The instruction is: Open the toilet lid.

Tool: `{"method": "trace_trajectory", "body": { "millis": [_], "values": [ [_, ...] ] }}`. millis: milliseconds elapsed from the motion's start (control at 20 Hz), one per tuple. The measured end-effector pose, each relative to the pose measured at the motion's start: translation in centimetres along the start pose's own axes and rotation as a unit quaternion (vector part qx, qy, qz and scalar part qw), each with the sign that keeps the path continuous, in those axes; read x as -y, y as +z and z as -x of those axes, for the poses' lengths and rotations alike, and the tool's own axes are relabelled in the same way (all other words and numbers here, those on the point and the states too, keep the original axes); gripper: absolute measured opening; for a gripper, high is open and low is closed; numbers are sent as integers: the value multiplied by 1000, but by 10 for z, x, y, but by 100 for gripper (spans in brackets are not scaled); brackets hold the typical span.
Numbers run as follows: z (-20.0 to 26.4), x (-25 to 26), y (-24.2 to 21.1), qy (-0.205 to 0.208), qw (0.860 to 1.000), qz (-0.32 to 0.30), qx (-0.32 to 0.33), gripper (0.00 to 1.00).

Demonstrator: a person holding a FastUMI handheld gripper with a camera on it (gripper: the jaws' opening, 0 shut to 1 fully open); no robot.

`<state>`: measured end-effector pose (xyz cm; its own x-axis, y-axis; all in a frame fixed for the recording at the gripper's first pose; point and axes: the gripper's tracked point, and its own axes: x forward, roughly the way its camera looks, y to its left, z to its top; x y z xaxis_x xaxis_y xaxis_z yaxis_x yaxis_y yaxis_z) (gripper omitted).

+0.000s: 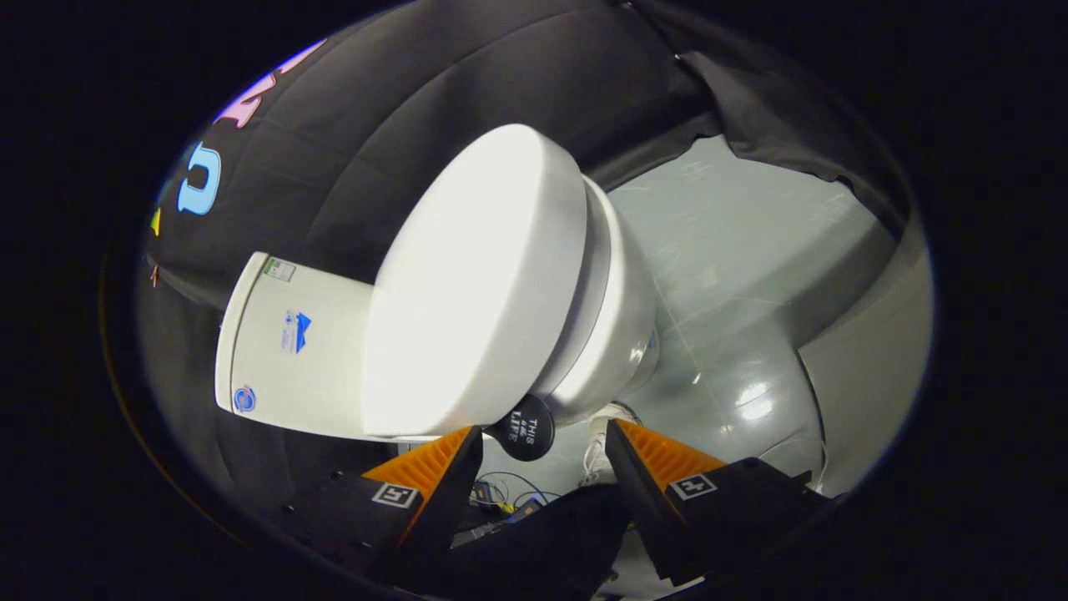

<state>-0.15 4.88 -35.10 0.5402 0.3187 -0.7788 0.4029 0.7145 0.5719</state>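
Gripper (542, 434) fingers spread wide, holding nothing. Lid (476, 284) down on the toilet (617, 317), beyond the fingertips, no contact.

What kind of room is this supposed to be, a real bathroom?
Probably a mock bathroom set up in a booth, not a real one. A white toilet with its lid shut and a tank stands on a grey floor, backed by black cloth. The gripper is open, fingers apart short of the toilet.
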Motion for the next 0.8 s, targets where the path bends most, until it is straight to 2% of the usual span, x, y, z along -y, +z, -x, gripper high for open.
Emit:
{"method": "trace_trajectory", "body": {
  "millis": [100,150,200,300,350,400,550,600,650,800],
  "values": [
    [-4,-8,0,23,1000,22,2,73],
    [-4,-9,3,22,999,39,13,63],
    [-1,-8,2,20,998,61,13,41],
    [4,-7,3,18,995,102,17,41],
    [12,-13,13,31,995,87,28,41],
    [1,-11,6,35,996,85,18,29],
    [2,-14,7,55,994,96,17,29],
    [2,-10,19,53,995,81,29,29],
    [-1,-12,13,51,997,59,27,6],
    [3,-14,9,68,996,49,22,6]
  ]
}}
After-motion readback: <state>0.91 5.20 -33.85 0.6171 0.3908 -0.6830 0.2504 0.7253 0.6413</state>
